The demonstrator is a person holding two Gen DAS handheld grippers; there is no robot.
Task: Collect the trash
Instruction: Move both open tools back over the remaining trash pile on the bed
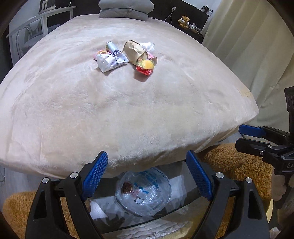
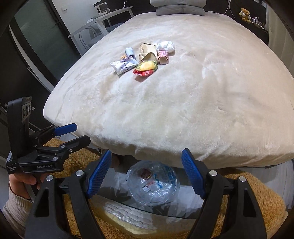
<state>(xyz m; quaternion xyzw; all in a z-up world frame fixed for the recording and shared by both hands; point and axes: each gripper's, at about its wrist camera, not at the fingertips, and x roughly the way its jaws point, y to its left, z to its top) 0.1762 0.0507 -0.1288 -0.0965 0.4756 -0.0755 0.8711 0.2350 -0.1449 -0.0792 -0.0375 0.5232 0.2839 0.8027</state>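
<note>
On the bed (image 1: 128,110), seven trash pieces (image 1: 126,57); both claws (image 1: 147,174) (image 2: 147,172) agape, empty.

A wide bed (image 1: 128,110) under a cream plush blanket fills the middle of both views. Grey pillows (image 1: 126,9) are stacked at its 12 o'clock edge. A white desk (image 1: 55,11) and chair (image 1: 27,35) stand at 10 o'clock of the bed, against a dark wall. Pale curtains (image 1: 248,46) hang at 2 o'clock in the left view. A teddy bear (image 1: 184,21) sits on a dark shelf (image 1: 200,35) at 1 o'clock. A brown shaggy rug (image 2: 248,185) lies at 6 o'clock.
</note>
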